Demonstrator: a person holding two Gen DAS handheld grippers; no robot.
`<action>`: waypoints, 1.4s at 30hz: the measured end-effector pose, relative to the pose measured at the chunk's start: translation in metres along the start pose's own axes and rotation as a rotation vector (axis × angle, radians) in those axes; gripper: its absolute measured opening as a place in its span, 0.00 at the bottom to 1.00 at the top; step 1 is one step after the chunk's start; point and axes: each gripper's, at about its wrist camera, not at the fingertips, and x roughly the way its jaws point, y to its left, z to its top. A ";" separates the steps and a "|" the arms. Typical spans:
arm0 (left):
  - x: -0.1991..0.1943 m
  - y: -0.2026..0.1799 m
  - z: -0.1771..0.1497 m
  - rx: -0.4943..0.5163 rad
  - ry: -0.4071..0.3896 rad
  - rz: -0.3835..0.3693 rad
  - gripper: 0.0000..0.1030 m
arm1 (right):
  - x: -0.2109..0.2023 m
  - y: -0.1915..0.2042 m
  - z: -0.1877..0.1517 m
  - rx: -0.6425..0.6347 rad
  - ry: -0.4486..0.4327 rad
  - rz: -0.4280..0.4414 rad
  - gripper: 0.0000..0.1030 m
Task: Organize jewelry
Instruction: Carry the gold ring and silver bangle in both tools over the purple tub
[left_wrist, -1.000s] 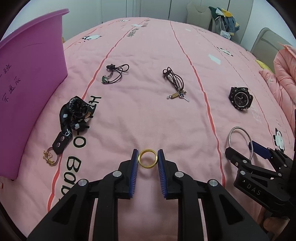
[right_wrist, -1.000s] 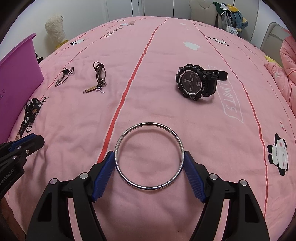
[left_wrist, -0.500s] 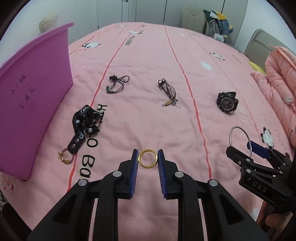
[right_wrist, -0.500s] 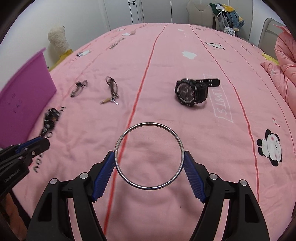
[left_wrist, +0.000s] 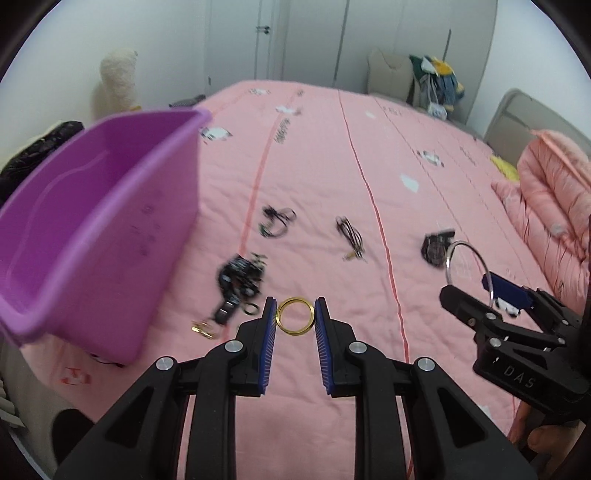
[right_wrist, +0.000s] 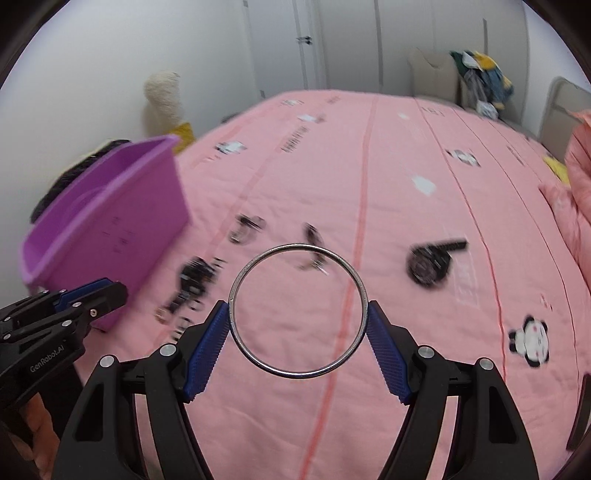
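My left gripper (left_wrist: 295, 320) is shut on a small gold ring (left_wrist: 295, 334), held in the air above the pink bed. A large silver bangle (right_wrist: 236, 291) sits between the blue pads of my right gripper (right_wrist: 298, 314), which is shut on it; the same bangle (left_wrist: 448, 254) and right gripper (left_wrist: 487, 295) show at the right of the left wrist view. A purple bin (left_wrist: 92, 236) stands at the left, its inside open to view. On the bedspread lie a black lanyard bundle (left_wrist: 240, 275), two cord necklaces (left_wrist: 277, 221) (left_wrist: 351, 236) and a black watch (right_wrist: 430, 264).
The pink bedspread (right_wrist: 406, 206) stretches far back and to the right. A folded pink quilt (left_wrist: 550, 199) lies at the right edge. A small gold charm (left_wrist: 202, 328) lies near the bin's foot. A cream plush toy (right_wrist: 162, 99) stands beyond the bin by the wall.
Both grippers have risen with their rings still held. The bed items look smaller and lower, and the purple bin's open top has come into view at the left.
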 end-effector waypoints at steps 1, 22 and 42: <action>-0.009 0.008 0.005 -0.010 -0.014 0.001 0.20 | -0.003 0.010 0.006 -0.014 -0.009 0.013 0.69; -0.045 0.216 0.075 -0.268 -0.082 0.227 0.20 | 0.059 0.227 0.146 -0.293 -0.015 0.286 0.69; 0.019 0.276 0.066 -0.401 0.127 0.283 0.21 | 0.188 0.299 0.158 -0.437 0.270 0.199 0.70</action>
